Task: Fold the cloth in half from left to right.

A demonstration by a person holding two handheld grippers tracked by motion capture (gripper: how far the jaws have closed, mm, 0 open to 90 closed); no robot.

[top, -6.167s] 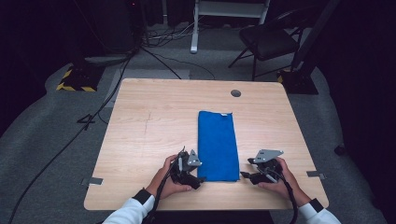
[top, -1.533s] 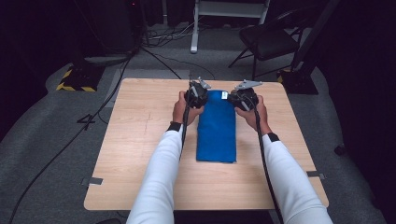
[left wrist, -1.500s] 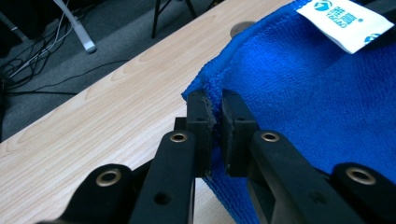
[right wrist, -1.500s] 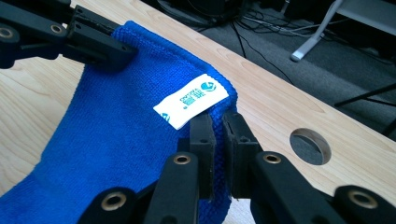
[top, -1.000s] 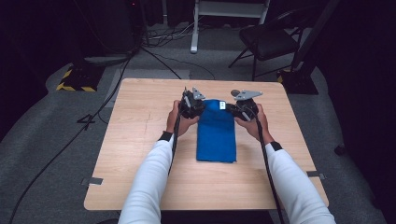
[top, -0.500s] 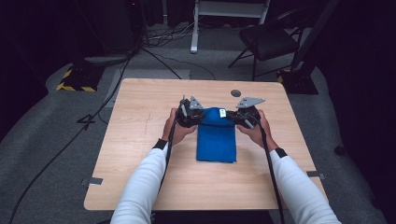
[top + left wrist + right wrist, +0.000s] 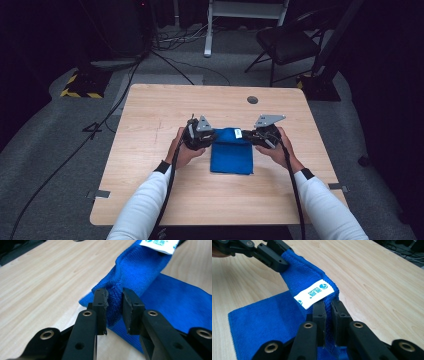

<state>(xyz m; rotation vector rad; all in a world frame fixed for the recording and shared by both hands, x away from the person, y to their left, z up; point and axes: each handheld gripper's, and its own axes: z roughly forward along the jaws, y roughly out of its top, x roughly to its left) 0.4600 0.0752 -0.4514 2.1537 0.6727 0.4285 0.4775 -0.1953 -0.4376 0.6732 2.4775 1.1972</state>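
A blue cloth [image 7: 231,152] lies folded over on the wooden table [image 7: 150,150], its far edge lifted and drawn back toward the person. My left gripper [image 7: 207,136] is shut on the cloth's left corner [image 7: 114,302]; the fabric is pinched between its black pads [image 7: 100,307]. My right gripper [image 7: 248,136] is shut on the right corner [image 7: 328,303], beside a white label [image 7: 314,293] with blue print. In the right gripper view the left gripper's jaws hold the far corner at the upper left. The lower layer of the cloth [image 7: 262,320] rests flat on the table.
A small dark round grommet [image 7: 252,99] sits in the table's far right part. Beyond the table stand a black chair [image 7: 287,42], a white stand [image 7: 240,15] and cables on the grey floor. Yellow-black tape [image 7: 77,87] marks the floor at the left.
Both grippers have pulled the cloth's far edge back from the far part of the table toward the person, folding the cloth over itself so it lies about half as long.
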